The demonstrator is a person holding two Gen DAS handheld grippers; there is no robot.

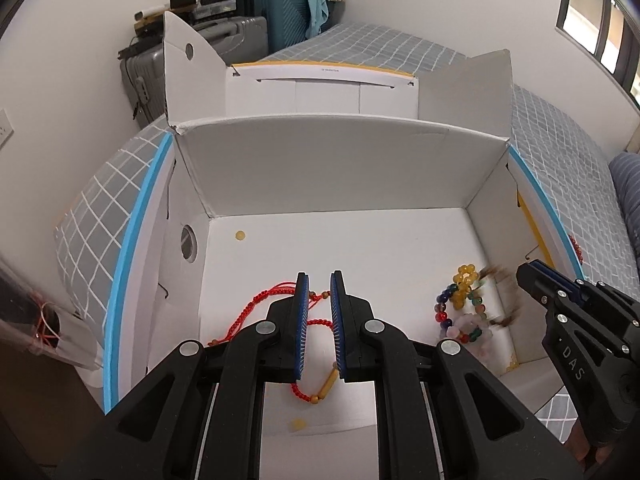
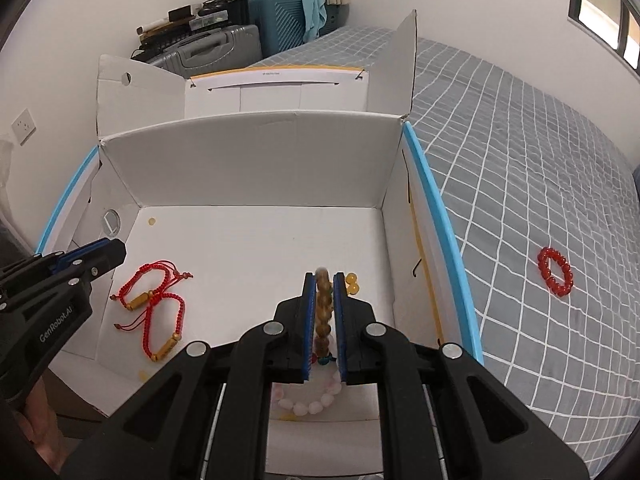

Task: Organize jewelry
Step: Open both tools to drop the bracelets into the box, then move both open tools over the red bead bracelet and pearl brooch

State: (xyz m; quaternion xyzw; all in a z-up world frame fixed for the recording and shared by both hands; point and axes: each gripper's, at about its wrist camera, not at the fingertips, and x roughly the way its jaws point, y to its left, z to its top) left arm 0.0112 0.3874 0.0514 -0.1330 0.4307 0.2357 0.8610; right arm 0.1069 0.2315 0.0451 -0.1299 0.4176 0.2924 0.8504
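An open white cardboard box (image 1: 340, 160) (image 2: 256, 164) lies on the bed. Two red cord bracelets (image 2: 156, 300) with gold tubes lie on its floor at the left; one shows under my left gripper (image 1: 320, 280), which is slightly open and empty above them. My right gripper (image 2: 323, 278) is shut on a brown bead bracelet (image 2: 323, 308), blurred in the left wrist view (image 1: 500, 296), over the box's right side. Below it lie a yellow, a multicoloured and a pale pink bead bracelet (image 1: 460, 304) (image 2: 316, 402). A red bead bracelet (image 2: 555, 272) lies on the bedspread outside the box.
The grey checked bedspread (image 2: 520, 180) surrounds the box. Suitcases (image 1: 256, 20) with clutter stand against the far wall. A window (image 1: 600, 20) is at the upper right. A clear plastic bag (image 1: 36, 320) with red string sits at the left.
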